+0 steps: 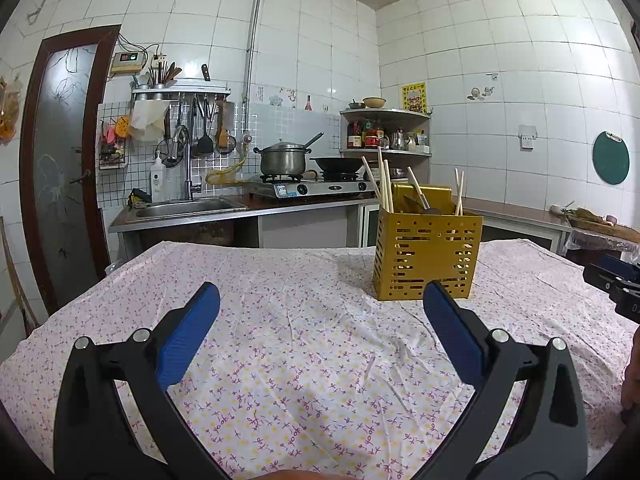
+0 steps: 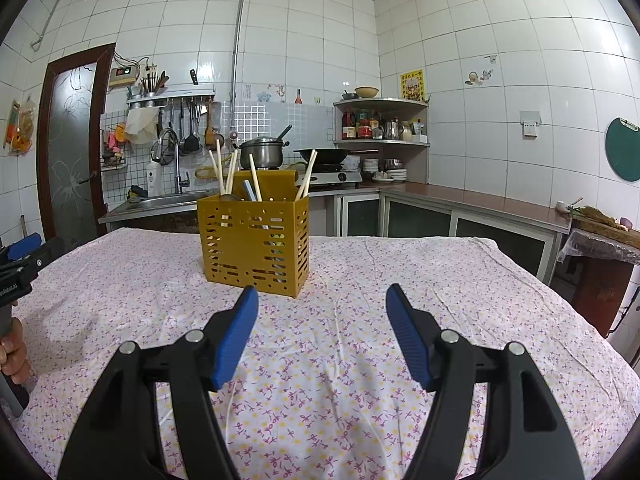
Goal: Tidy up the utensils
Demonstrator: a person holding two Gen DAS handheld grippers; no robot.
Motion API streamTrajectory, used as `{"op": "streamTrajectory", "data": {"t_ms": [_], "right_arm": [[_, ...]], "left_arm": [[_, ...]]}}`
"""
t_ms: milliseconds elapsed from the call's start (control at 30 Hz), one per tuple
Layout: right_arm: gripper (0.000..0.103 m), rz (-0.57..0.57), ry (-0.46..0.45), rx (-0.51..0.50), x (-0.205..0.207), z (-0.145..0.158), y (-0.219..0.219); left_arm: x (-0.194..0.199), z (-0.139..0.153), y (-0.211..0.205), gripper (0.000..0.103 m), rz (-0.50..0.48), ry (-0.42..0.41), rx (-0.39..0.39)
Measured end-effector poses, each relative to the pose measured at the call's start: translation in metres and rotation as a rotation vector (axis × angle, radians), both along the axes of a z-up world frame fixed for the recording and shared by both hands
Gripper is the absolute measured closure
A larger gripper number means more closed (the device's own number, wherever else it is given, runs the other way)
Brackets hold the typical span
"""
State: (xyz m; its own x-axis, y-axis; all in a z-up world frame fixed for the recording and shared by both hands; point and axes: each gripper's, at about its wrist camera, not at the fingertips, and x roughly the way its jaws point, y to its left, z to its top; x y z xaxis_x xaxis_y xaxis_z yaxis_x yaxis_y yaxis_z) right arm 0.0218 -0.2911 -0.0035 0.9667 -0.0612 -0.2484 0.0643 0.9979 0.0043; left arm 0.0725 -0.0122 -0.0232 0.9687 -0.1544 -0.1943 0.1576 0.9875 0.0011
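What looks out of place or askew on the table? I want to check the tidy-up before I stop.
Nothing is spilled or damaged. The yellow utensil holder stands upright on the floral tablecloth, which is wrinkled. The chopsticks inside lean at different angles rather than bunched together. No loose utensils lie on the cloth.

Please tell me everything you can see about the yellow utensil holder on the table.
The yellow utensil holder is a rectangular box, open at the top, with rows of short slots cut through its walls and a taller back panel. It looks like painted metal or plastic; I cannot tell which. It stands upright on the flowered tablecloth, near the far edge. Several pale chopsticks lean inside it at different angles, beside a dark utensil that is mostly hidden. Neither gripper touches it.
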Motion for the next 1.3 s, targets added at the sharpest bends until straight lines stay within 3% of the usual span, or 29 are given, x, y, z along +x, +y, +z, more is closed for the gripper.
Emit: {"op": "streamTrajectory", "data": {"t_ms": [1300], "right_arm": [[0.034,-0.005,0.002,0.007,-0.0015,-0.0046,0.0013]], "left_arm": [[-0.0025,-0.0005,-0.0033,0.005,0.002,0.0,0.003]]}}
